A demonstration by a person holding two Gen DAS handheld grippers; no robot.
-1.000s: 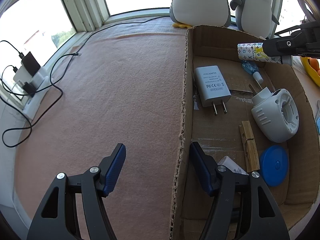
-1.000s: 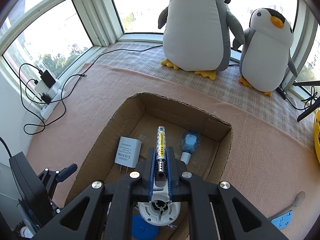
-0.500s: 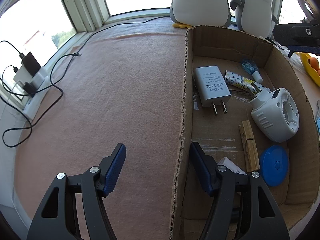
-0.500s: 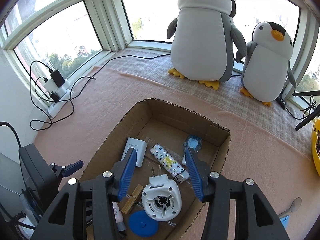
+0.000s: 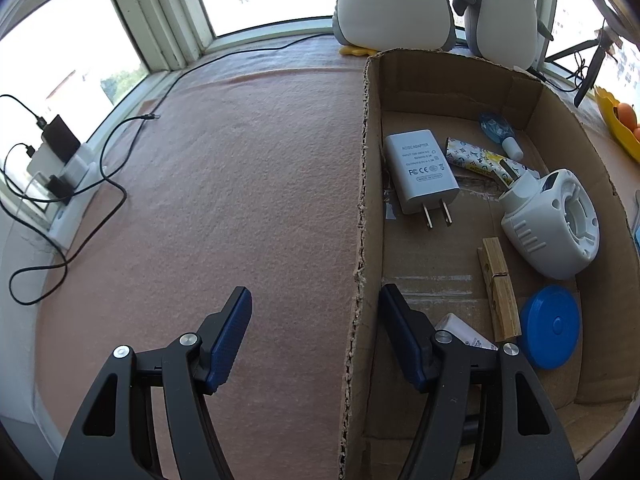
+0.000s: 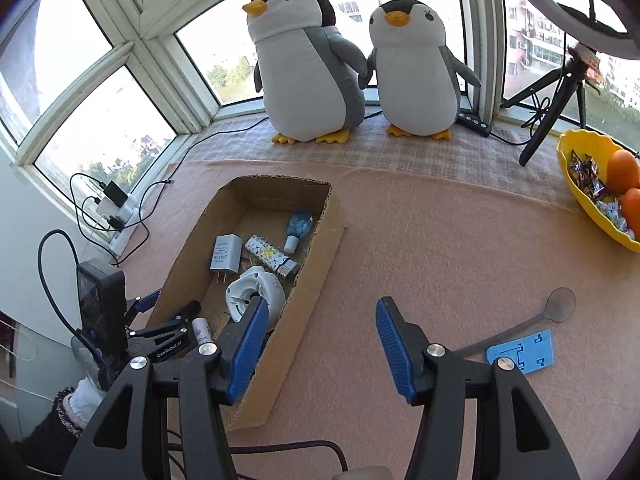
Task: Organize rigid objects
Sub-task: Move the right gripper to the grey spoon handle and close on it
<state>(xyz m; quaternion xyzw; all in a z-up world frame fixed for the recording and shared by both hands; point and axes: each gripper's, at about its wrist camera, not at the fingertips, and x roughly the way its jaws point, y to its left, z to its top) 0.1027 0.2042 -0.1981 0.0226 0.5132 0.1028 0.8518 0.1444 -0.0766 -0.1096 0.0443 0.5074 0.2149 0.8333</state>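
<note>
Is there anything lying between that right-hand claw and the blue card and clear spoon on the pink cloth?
Nothing visible does. The right gripper, jaws opening and empty, faces bare cloth before the blue card and clear spoon.

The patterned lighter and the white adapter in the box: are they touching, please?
Apart: the left wrist view shows bare cardboard between the patterned lighter and the white adapter.

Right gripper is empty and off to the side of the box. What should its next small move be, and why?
Probably swing the right gripper, jaws opening and empty, toward the clear spoon and blue card lying on the pink cloth. They appear to be the only loose items outside the cardboard box.
</note>
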